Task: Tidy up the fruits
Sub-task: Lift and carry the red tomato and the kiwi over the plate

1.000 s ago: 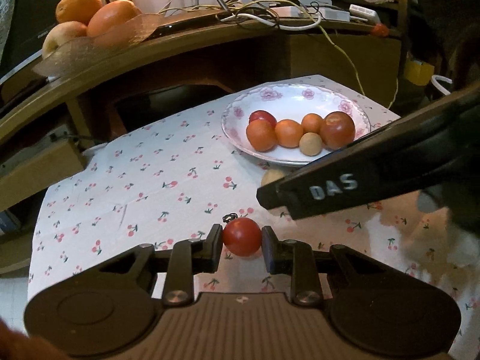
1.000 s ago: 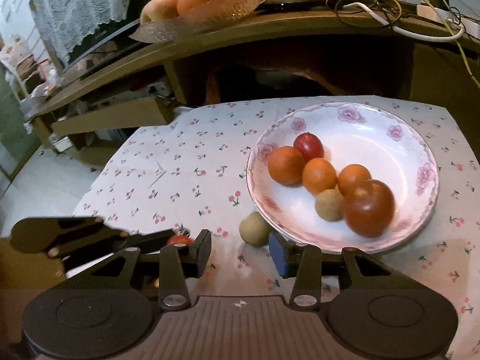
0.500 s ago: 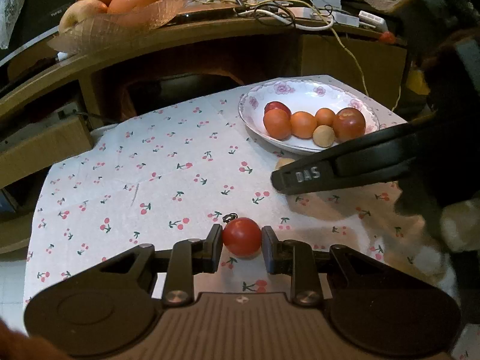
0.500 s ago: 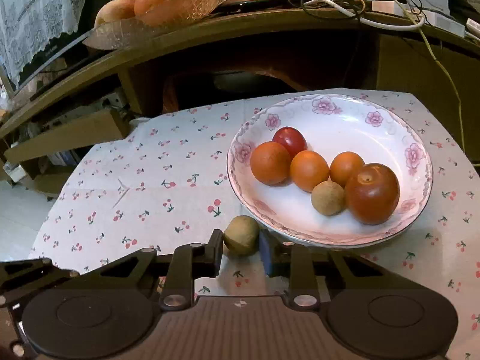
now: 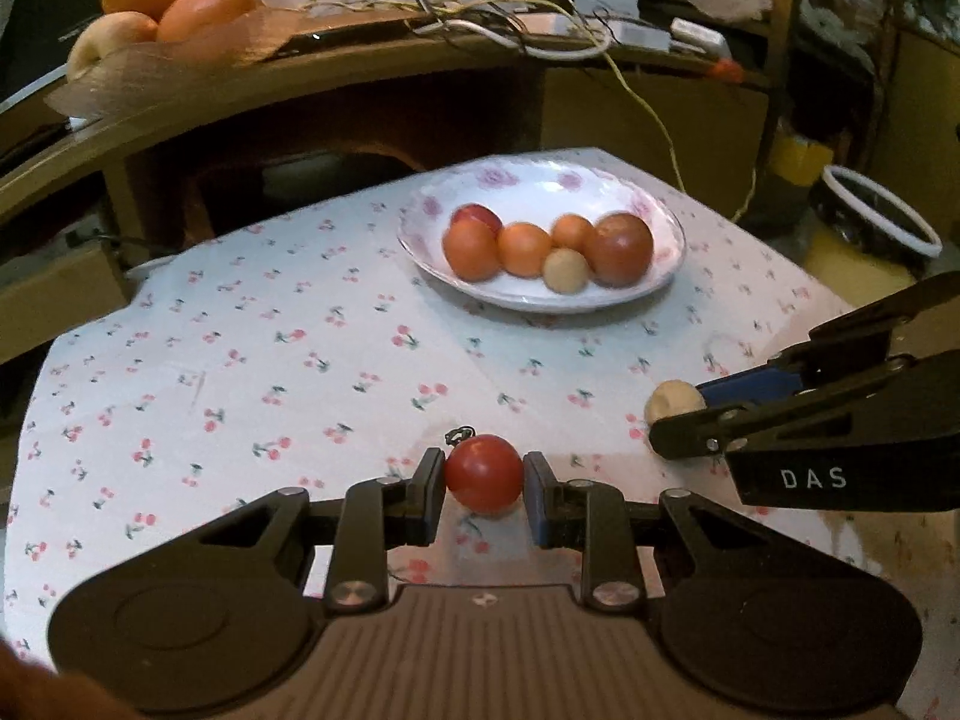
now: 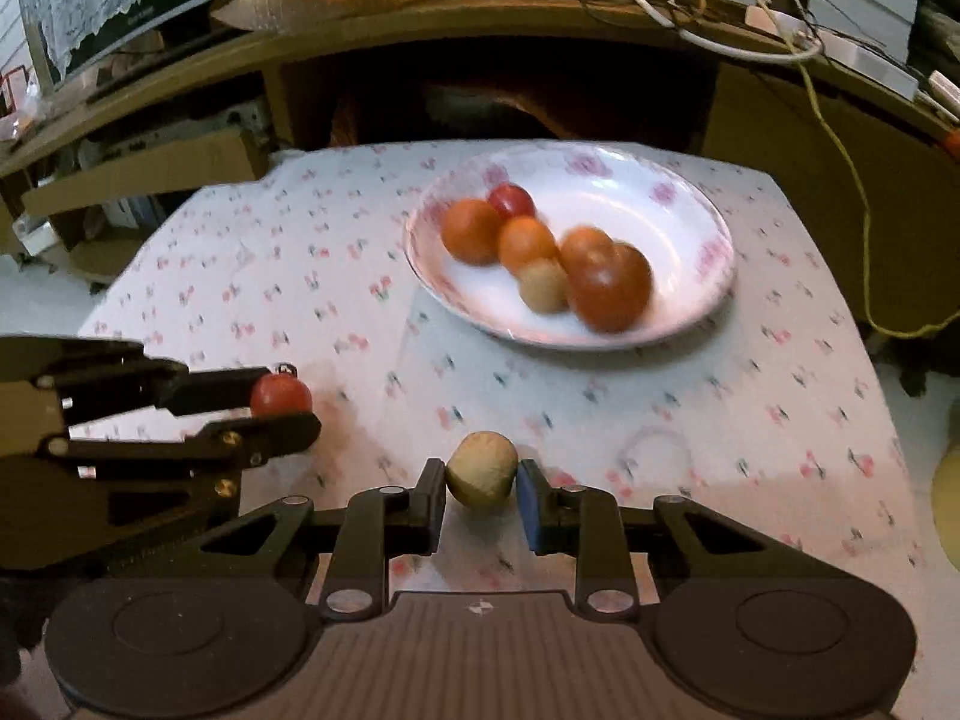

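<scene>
My left gripper [image 5: 483,489] is shut on a small red tomato [image 5: 483,473], held just above the cherry-print cloth; it also shows in the right wrist view [image 6: 281,394]. My right gripper [image 6: 480,492] is shut on a tan-green round fruit [image 6: 482,469], also seen at the right of the left wrist view [image 5: 673,399]. A white floral plate [image 5: 540,180] [image 6: 690,204] at the table's far side holds several orange and red fruits and one tan fruit.
A wooden shelf [image 5: 360,84] curves behind the table, carrying a glass dish of large oranges and an apple [image 5: 168,0] and tangled cables [image 5: 540,36]. A yellow cable [image 6: 852,180] hangs at the right. The table's edges drop off left and right.
My right gripper closed on the tan-green fruit beside the plate and pulled it back toward me, away from the plate. My left gripper kept hold of the tomato.
</scene>
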Demonstrator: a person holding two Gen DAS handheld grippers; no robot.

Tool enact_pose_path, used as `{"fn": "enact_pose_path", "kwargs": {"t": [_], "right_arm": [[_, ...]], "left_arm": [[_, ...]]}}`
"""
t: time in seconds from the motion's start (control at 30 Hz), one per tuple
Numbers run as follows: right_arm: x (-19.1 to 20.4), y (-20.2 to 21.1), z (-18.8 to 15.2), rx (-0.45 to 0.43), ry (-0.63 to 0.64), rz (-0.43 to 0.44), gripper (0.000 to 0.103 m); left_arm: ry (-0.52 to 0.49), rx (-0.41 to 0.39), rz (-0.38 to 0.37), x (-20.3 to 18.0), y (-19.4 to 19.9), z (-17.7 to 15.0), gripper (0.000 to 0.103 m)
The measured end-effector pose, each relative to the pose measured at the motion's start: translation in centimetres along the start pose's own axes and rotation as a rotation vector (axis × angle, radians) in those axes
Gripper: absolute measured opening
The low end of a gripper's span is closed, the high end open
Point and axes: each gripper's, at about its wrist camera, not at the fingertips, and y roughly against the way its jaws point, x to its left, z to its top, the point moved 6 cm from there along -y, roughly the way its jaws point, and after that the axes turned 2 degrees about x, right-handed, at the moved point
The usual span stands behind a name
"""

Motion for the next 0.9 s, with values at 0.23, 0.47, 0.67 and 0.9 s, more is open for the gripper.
{"fn": "enact_pose_path", "kwargs": {"t": [0.23,0.47,0.67,0.9], "right_arm": [[-0.4,0.0,-0.5,-0.020,0.024,0.044,0.027],[-0.8,0.1,-0.1,-0.004,0.000,0.075,0.028],[-0.9,0.8,-0.2,0.004,0.002,0.093,0.025],[-1.9,2.6,2.8,-0.081,-0.034,0.098,0.025]], "left_arm": [[-0.036,0.018,0.033,-1.0,-0.5,-0.3,0.035],[-0.066,0.048,0.086,-1.7,-0.5,0.0,0.034],[-0.078,0.061,0.084,-2.6,-0.2,0.7,0.034],[-0.064,-0.023,0.090,-2.7,0.3,4.9,0.033]]}}
